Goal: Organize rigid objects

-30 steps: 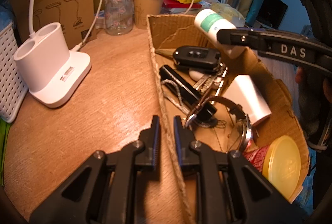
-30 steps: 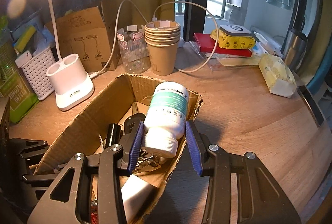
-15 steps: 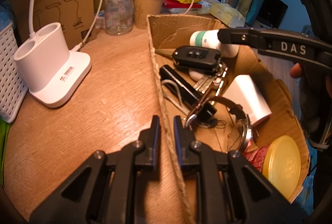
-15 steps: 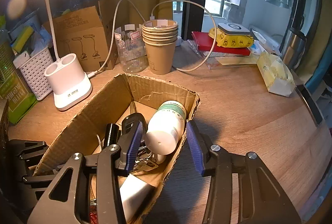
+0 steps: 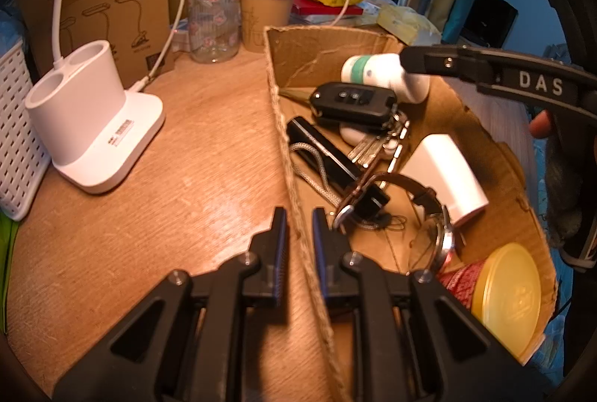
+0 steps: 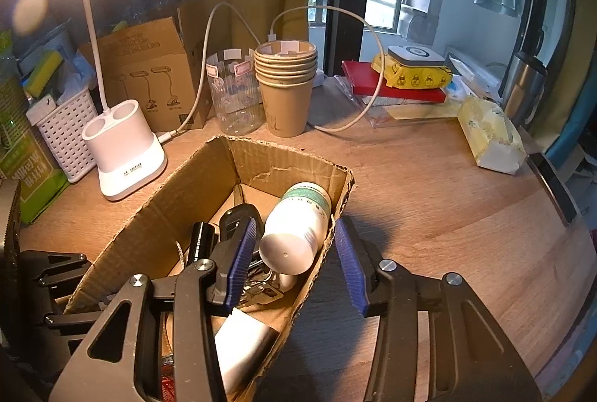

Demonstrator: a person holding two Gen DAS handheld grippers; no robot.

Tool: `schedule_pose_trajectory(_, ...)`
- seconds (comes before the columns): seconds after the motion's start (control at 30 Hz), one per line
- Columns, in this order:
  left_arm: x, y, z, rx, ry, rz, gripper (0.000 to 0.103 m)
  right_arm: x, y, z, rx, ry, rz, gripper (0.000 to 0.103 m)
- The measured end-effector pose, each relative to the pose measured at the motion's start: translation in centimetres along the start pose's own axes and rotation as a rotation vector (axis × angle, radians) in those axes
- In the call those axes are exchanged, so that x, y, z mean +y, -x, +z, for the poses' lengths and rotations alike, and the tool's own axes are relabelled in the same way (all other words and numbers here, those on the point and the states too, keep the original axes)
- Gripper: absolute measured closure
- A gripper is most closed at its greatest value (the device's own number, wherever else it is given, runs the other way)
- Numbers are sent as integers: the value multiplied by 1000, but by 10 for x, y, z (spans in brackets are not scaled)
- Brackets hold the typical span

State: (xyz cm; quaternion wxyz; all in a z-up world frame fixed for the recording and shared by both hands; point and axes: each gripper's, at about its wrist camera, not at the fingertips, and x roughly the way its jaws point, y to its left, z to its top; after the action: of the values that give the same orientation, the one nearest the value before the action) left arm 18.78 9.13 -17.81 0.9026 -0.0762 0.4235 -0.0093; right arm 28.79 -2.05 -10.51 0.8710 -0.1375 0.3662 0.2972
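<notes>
- Left gripper point(image 5: 298, 234) is clamped on the near wall of the box point(image 5: 278, 111), one finger outside over the table point(image 5: 186, 178), the other inside.
- Right gripper point(image 6: 294, 253) stands apart, jaws wide, with nothing pressed between the pads.
- Its right finger sits outside the box's side wall, its left finger inside over the clutter.
- The bottle point(image 6: 294, 230) lies on its side in the box, right between those open fingers, its white cap end toward the right gripper and its green band pointing away; neither pad touches it.
- Just left of the bottle, beside the left pad: the car key point(image 5: 352, 100) with its bunch of keys point(image 5: 373, 144).
- Ahead of the left gripper: a black stick point(image 5: 321, 148), then a watch point(image 5: 429, 215) to its right.
- A white block point(image 5: 447, 170) and a yellow-lidded tub point(image 5: 507, 294) sit at the box's right side.
- Beyond the box, ahead of the right gripper: stacked paper cups point(image 6: 285, 88).
</notes>
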Motion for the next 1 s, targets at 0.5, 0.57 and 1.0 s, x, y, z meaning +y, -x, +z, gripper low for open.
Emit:
schedule_pose_trajectory(0.5,0,0,0,0,0,1,88,-3,21,-8,-25,-30,-13,56)
schedule_pose_trajectory(0.57,0,0,0,0,0,1,88,-3,26,-11,-29,-36,-19,56)
schedule_pose_trajectory(1.0,0,0,0,-1,-1,2,88,-1,74,-39,-72,-86,-58,55)
